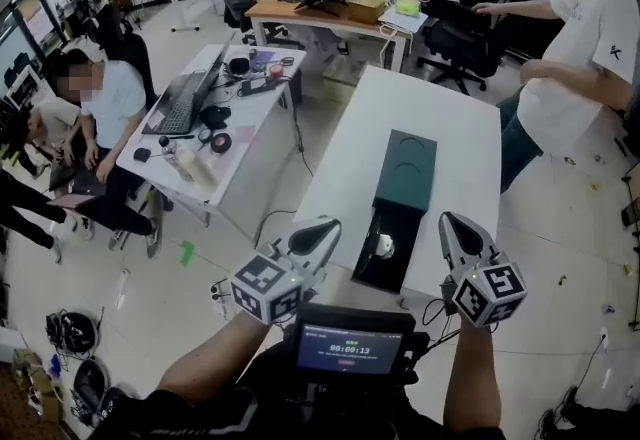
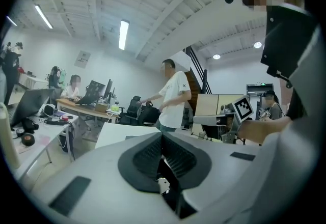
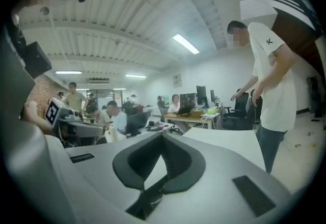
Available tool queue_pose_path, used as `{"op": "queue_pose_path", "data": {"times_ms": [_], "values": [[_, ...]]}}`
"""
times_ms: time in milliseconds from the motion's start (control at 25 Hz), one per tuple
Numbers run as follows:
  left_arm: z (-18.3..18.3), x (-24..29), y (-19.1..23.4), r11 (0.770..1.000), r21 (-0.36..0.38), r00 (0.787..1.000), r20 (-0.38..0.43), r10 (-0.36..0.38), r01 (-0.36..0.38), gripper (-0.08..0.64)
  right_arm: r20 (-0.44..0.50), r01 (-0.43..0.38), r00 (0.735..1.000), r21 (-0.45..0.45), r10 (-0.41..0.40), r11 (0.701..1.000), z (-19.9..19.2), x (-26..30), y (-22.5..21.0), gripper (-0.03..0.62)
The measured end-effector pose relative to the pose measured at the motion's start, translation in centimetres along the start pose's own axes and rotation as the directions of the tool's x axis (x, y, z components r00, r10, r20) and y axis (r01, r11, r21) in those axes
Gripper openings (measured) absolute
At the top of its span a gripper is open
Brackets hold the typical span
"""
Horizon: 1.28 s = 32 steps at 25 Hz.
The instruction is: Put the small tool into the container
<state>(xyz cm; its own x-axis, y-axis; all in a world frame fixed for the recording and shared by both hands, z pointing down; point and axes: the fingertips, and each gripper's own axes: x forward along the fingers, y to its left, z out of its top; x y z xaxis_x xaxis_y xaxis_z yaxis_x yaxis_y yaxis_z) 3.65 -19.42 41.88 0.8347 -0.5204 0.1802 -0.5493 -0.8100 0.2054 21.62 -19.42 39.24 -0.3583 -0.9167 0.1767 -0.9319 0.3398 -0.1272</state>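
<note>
As the small tool (image 1: pixel 383 246) seems placed in the container (image 1: pixel 398 266) at twelve o'clock, left gripper (image 1: pixel 328 226) and right gripper (image 1: pixel 448 219) (both closed, empty) should withdraw.

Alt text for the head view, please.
The left gripper and right gripper, jaws together, hover at the near end of a white table. A long dark container lies on it, a small white item in its near section; a person in white stands alongside.
</note>
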Motion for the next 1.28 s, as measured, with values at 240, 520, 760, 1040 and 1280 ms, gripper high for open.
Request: {"op": "queue_pose_path", "data": {"times_ms": [240,520,760,1040,1280], "values": [[1.9,0.0,-1.0,1.0,0.014,0.999,0.047,0.007,-0.007,0.012,0.049,-0.026,0.998,-0.028,0.027,0.999,2.0,-1.8,0.1,0.014],[4.9,-0.6,-3.3,0.996,0.077,0.996,0.084,0.028,-0.034,0.012,0.065,-0.063,0.996,-0.015,0.064,0.998,2.5,-3.3,-1.6,0.014],[5.3,-2.8,-4.0,0.988,0.1,0.989,0.102,0.109,-0.119,0.012,0.077,-0.141,0.987,0.003,0.14,0.99,1.9,-3.9,-1.0,0.014],[5.2,-10.9,-5.2,0.983,0.115,0.979,0.159,0.125,-0.144,0.012,0.131,-0.137,0.982,0.01,0.135,0.99,3.0,-6.4,5.3,0.014],[3.8,-22.5,-6.0,0.985,0.12,0.978,0.184,0.099,-0.122,0.012,0.141,-0.101,0.985,-0.008,0.101,0.995,2.9,-11.0,16.8,0.014]]}}
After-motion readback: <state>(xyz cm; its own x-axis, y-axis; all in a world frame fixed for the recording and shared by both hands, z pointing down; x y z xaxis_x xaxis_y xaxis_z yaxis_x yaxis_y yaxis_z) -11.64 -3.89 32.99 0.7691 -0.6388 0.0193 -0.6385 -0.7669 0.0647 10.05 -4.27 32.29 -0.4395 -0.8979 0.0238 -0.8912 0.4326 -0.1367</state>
